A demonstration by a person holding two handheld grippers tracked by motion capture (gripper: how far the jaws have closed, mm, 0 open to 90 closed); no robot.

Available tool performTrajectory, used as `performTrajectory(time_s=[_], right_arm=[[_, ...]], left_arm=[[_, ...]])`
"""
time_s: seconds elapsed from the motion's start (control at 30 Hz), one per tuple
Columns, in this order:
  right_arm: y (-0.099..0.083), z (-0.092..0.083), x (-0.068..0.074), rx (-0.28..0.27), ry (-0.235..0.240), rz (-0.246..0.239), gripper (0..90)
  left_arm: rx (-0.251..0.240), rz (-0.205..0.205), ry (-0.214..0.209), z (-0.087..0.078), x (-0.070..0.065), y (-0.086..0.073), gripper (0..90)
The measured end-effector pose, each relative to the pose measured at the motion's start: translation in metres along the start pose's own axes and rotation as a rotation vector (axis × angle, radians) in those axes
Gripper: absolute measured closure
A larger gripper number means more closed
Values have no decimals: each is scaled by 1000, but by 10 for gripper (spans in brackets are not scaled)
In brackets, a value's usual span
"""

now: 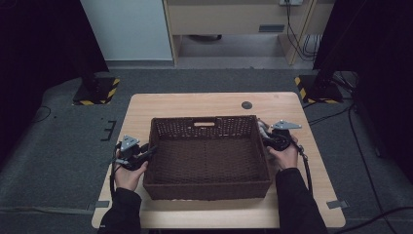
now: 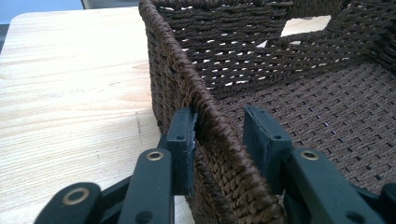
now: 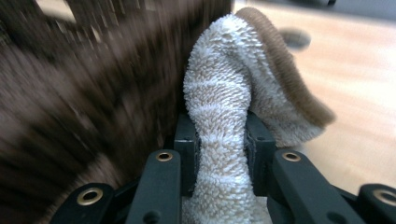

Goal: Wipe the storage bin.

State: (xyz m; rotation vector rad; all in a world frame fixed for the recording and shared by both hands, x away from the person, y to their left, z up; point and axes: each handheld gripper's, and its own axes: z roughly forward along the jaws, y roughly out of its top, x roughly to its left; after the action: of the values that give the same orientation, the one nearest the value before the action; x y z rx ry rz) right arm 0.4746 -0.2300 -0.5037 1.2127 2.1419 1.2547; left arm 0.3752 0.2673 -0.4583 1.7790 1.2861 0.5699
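Fluffy towel [image 3: 224,107] pinched within right claw [image 3: 219,144]

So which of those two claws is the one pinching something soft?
The right claw, beside the basket's right wall: it squeezes a fluffy white towel with a brown edge. The left claw straddles the basket's woven left wall instead.

Wooden table [image 1: 214,103], light top. Dark round spot [image 1: 247,105] near its far edge, right of centre. Floor: grey carpet [image 1: 63,146]. Two yellow-black striped bases [image 1: 95,91] off the far corners. Cables [image 1: 360,141] trail right.
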Motion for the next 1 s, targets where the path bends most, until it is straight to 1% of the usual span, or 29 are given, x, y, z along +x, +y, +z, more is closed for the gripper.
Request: performTrajectory(time_s=[0.03,0.07,0.1,0.17,0.2,0.23,0.27,0.37,0.4,0.47,0.53,0.6,0.7,0.77,0.83,0.87,0.9,0.93,1.0], right_arm=[[-3,3,0,27,1,2,725],[-3,3,0,27,1,2,725],[-9,6,1,28,8,9,726],[-9,7,2,32,5,2,726],[-8,6,2,38,5,2,725],[-3,-1,2,35,1,-1,726],[-1,-5,2,17,4,11,726],[10,-24,1,-55,20,11,727],[15,-34,1,-90,33,14,729],[21,-46,2,-121,53,6,730],[22,-50,5,-103,52,-29,730],[18,-47,6,-73,56,-40,731],[9,-37,6,-40,55,-33,732],[3,-30,5,-6,55,-31,732],[-7,-19,6,53,50,-33,731],[-11,-16,7,72,47,-39,731],[-15,-12,8,71,49,-37,730],[-18,-10,9,63,53,-20,731],[-16,-12,8,66,53,-18,731]], left_arm=[[-1,-1,0,0,0,0,631],[-1,-1,0,0,0,0,631],[-1,-2,-1,0,0,0,631],[-1,-3,-1,0,0,0,631],[-1,-4,-1,0,0,0,631],[-3,-8,-3,0,0,-1,630],[-3,-9,-3,0,1,-1,630],[-3,-10,1,0,0,0,632],[-3,-11,2,0,0,0,633],[-3,-10,4,0,0,0,636],[-3,-10,6,0,-1,0,638],[-3,-10,6,0,-1,0,639],[-4,-9,8,0,-1,0,641],[-2,-7,9,0,-1,0,641],[-1,-5,10,0,-1,0,641],[0,-4,11,0,-1,0,641],[0,-4,11,0,-1,0,641],[0,-4,11,0,-1,0,641],[-1,-7,10,0,-1,0,641]])
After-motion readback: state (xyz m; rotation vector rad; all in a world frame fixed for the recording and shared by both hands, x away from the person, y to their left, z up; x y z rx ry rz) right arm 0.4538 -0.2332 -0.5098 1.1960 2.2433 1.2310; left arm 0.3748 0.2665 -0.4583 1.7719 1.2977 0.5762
